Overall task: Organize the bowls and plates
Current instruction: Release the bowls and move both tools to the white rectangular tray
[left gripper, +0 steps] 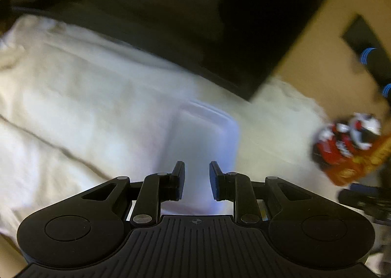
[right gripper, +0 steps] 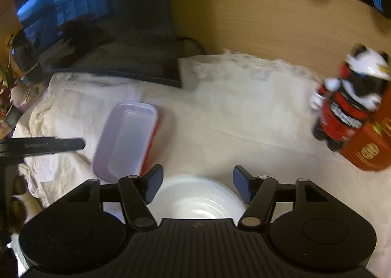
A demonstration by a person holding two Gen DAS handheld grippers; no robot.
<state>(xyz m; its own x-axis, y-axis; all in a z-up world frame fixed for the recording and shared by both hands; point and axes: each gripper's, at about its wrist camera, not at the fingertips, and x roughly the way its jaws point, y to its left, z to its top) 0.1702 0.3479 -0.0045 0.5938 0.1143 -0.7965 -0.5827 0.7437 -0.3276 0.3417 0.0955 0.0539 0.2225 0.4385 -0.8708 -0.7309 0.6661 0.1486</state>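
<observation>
A rectangular white dish with a red outer wall (right gripper: pixel 127 141) lies on the white cloth; in the left wrist view it (left gripper: pixel 202 146) is blurred, just ahead of the fingers. My left gripper (left gripper: pixel 197 177) hovers over its near end, jaws a small gap apart, nothing between them. A white round bowl or stack of plates (right gripper: pixel 198 199) sits right under my right gripper (right gripper: pixel 197 184), whose jaws are wide open on either side of it, touching nothing. The tip of the left gripper (right gripper: pixel 70 144) shows at the left of the right wrist view.
A white cloth (right gripper: pixel 244 116) covers the table. A dark monitor (right gripper: pixel 97 21) stands at the back left, against a wooden wall. A red, black and white figurine (right gripper: pixel 349 99) and an orange box (right gripper: pixel 371 153) stand at the right. Clutter lies at the far left edge.
</observation>
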